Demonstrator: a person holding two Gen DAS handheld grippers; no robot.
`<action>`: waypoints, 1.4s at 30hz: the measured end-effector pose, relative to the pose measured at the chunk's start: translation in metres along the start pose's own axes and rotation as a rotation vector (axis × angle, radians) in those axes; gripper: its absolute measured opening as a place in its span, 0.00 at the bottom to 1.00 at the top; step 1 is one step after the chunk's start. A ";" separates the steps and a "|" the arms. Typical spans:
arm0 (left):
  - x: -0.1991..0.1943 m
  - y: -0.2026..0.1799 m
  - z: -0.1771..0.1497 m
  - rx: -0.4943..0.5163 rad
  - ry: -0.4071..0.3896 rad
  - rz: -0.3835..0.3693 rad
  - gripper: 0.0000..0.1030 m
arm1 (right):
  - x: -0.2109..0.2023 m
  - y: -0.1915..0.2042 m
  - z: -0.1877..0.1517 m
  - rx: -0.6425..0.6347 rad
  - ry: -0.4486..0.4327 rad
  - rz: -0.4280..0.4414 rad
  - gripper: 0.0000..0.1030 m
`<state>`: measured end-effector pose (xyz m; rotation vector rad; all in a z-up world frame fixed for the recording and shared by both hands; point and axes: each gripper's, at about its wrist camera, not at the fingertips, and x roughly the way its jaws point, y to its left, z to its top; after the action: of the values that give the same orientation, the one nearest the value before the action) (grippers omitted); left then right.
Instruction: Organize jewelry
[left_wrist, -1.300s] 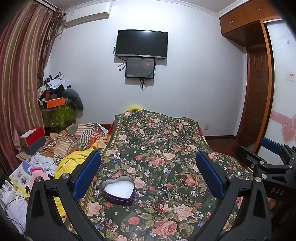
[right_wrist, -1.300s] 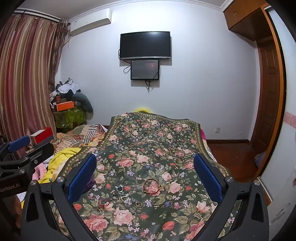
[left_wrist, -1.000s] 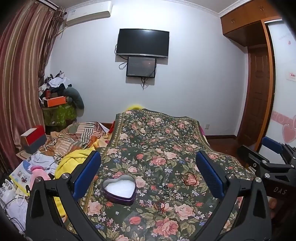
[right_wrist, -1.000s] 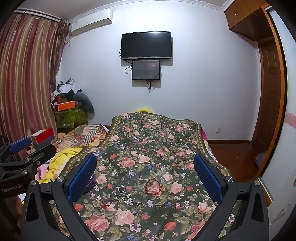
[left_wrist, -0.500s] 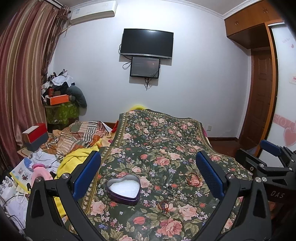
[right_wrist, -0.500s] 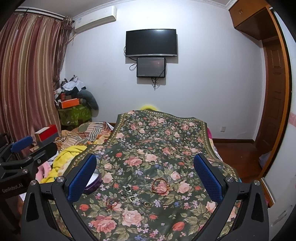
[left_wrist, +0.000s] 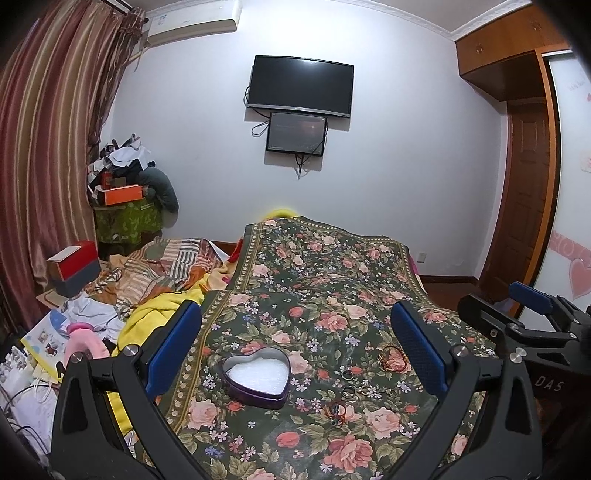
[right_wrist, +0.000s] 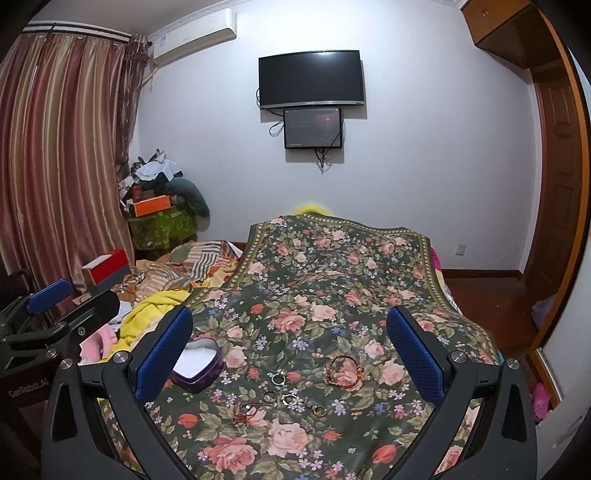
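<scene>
Purple heart tin (left_wrist: 258, 376) lies between the left gripper's (left_wrist: 297, 350) spread fingers (left_wrist: 173, 347).

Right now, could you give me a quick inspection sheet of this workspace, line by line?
Surface: dark green floral bedspread, lying flat.
Job's things: purple heart-shaped tin, open, white lining, no jewelry in it; gold-and-red beaded bracelet, several small metal rings and a red tangled cord piece loose on the spread, right of the tin.
Clutter: yellow blanket, striped bedding, red-and-white box, papers beside the bed.
Tools: left tool and right tool both open, empty, above the spread.
Cables: black wires hang below the wall-mounted black television and small screen.
Surroundings: striped curtain, wooden door, air conditioner.
</scene>
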<state>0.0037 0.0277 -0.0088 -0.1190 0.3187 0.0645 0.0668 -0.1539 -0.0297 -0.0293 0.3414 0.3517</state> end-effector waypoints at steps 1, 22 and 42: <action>0.000 0.001 0.000 -0.001 0.001 0.001 1.00 | 0.001 0.001 -0.001 0.000 0.003 0.001 1.00; 0.006 0.010 0.000 -0.018 0.003 0.017 1.00 | 0.006 0.005 0.001 -0.005 0.016 0.003 1.00; 0.005 0.011 0.002 -0.016 0.002 0.019 1.00 | 0.005 0.002 0.002 -0.002 0.008 0.001 1.00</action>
<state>0.0081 0.0388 -0.0101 -0.1321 0.3214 0.0860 0.0713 -0.1497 -0.0295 -0.0327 0.3489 0.3532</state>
